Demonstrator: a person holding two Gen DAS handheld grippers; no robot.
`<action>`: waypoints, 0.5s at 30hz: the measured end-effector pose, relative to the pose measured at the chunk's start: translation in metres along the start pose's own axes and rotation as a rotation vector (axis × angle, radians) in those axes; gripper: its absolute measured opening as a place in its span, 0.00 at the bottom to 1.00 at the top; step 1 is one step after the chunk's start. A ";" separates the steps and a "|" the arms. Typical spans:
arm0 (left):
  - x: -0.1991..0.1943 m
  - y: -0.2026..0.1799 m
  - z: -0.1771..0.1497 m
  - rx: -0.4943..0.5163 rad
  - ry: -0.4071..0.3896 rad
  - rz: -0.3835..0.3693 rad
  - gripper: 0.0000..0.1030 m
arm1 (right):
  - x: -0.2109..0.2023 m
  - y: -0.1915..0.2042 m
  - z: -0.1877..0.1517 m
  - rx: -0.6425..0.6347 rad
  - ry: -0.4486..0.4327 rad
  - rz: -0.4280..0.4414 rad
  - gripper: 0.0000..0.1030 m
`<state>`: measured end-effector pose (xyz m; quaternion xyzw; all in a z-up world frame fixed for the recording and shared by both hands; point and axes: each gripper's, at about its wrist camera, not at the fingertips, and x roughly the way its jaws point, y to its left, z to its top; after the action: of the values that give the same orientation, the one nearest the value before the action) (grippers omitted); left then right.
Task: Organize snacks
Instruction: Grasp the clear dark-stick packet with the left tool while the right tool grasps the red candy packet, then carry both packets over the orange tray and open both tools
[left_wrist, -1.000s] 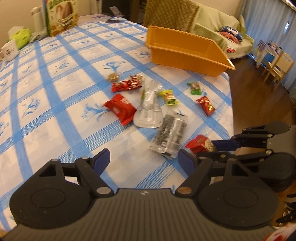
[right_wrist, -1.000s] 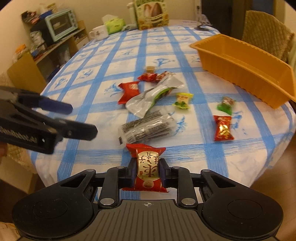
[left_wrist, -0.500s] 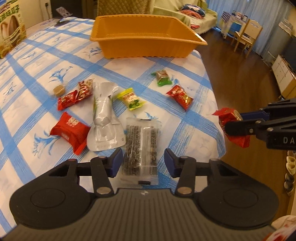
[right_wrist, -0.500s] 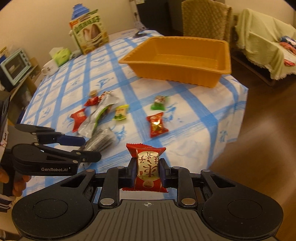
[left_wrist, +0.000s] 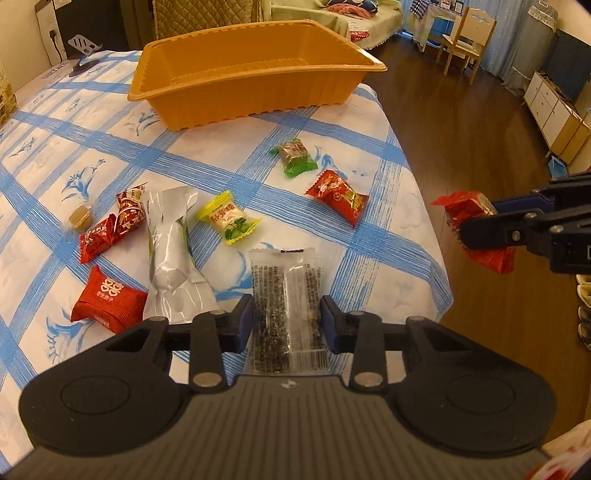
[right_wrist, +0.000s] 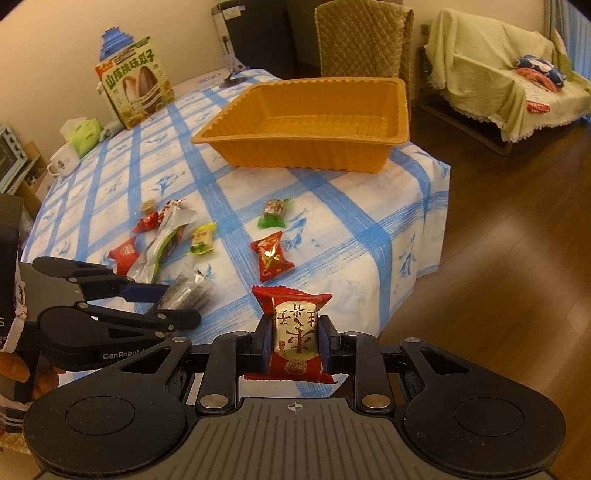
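Note:
My right gripper (right_wrist: 293, 341) is shut on a red and gold snack packet (right_wrist: 293, 332), held in the air off the table's near right corner; the packet also shows in the left wrist view (left_wrist: 469, 214). My left gripper (left_wrist: 287, 319) is open, its fingers on either side of a clear packet of dark snack bars (left_wrist: 286, 295) lying on the table. The empty orange tray (right_wrist: 314, 125) stands at the far end; it also shows in the left wrist view (left_wrist: 255, 70). Several small wrapped snacks lie between.
On the blue-checked tablecloth (left_wrist: 351, 229) lie a silver pouch (left_wrist: 170, 254), red packets (left_wrist: 107, 301), a yellow candy (left_wrist: 227, 218), a green candy (left_wrist: 293, 155) and a red candy (left_wrist: 338, 195). A snack box (right_wrist: 135, 92) and mug (right_wrist: 64, 162) stand at the far left. The table edge drops to wooden floor at right.
My left gripper has swung over the dark snack-bar packet and narrowed around it. My right gripper has lifted the red packet and moved right, turning toward the orange tray.

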<state>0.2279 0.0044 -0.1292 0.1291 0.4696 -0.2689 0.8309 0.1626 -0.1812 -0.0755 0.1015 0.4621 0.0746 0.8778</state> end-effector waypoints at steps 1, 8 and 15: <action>0.000 0.000 0.001 0.006 0.002 -0.001 0.33 | 0.000 0.001 0.001 0.001 -0.003 -0.002 0.25; -0.014 0.001 0.014 0.020 -0.032 -0.018 0.33 | -0.001 0.013 0.012 -0.003 -0.031 0.000 0.25; -0.034 0.016 0.038 -0.020 -0.085 0.008 0.33 | 0.002 0.016 0.035 -0.009 -0.055 0.026 0.25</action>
<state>0.2497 0.0109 -0.0805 0.1111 0.4362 -0.2663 0.8523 0.1920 -0.1694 -0.0539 0.1057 0.4361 0.0853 0.8896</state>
